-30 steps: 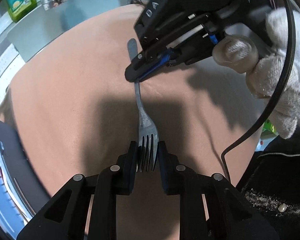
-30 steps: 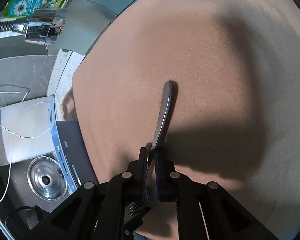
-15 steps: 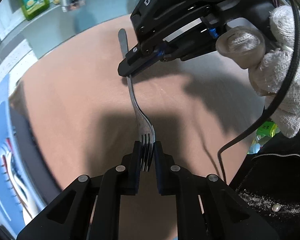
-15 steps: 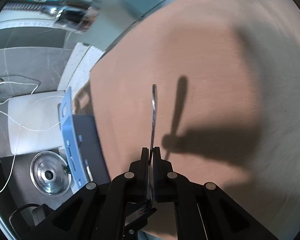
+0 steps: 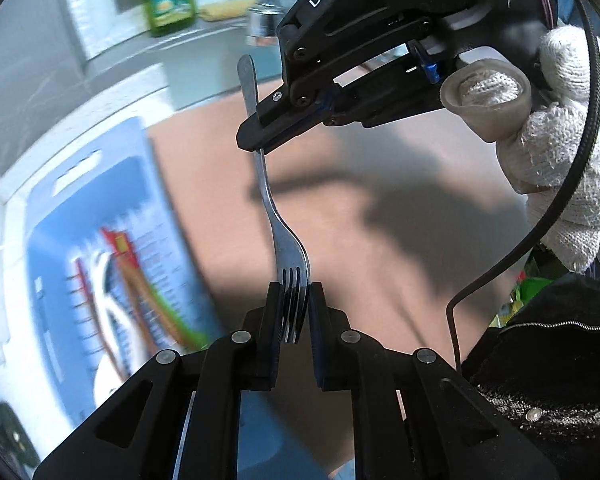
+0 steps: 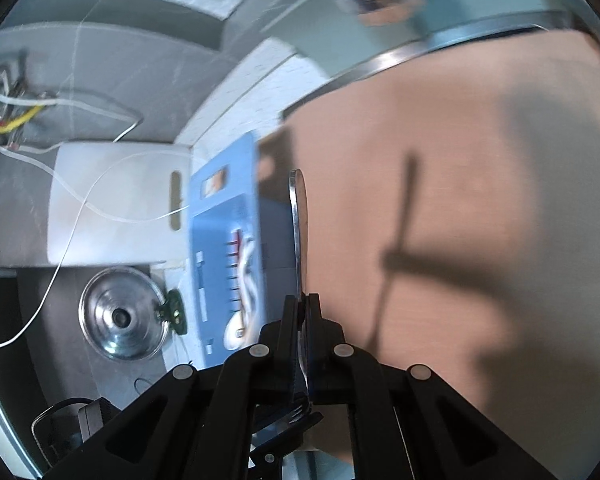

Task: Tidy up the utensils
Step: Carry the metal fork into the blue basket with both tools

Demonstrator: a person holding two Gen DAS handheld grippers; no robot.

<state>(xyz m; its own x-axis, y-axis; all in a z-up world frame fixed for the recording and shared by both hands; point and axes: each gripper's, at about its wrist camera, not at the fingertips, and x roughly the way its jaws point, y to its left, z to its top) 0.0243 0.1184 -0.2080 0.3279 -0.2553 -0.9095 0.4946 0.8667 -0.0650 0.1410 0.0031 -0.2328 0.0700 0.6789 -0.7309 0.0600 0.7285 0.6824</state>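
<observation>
A: Left wrist view?
B: Left tongs clench the fork tines at 6 o'clock; right tongs, marked "DAS", grip its handle at 12.

A: Right wrist view?
B: Right tongs grasp the fork at 6, above the brown counter; blue tray at 9, label unreadable.

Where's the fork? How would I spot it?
Find the big tan mat beside the blue tray. Above it, two black tools hold one shiny metal fork in the air: the left tool pinches its prongs, the right tool its handle. It's the only silver utensil there.

Fork glossy metal; mat matt, smooth; glove rough knit cloth
</observation>
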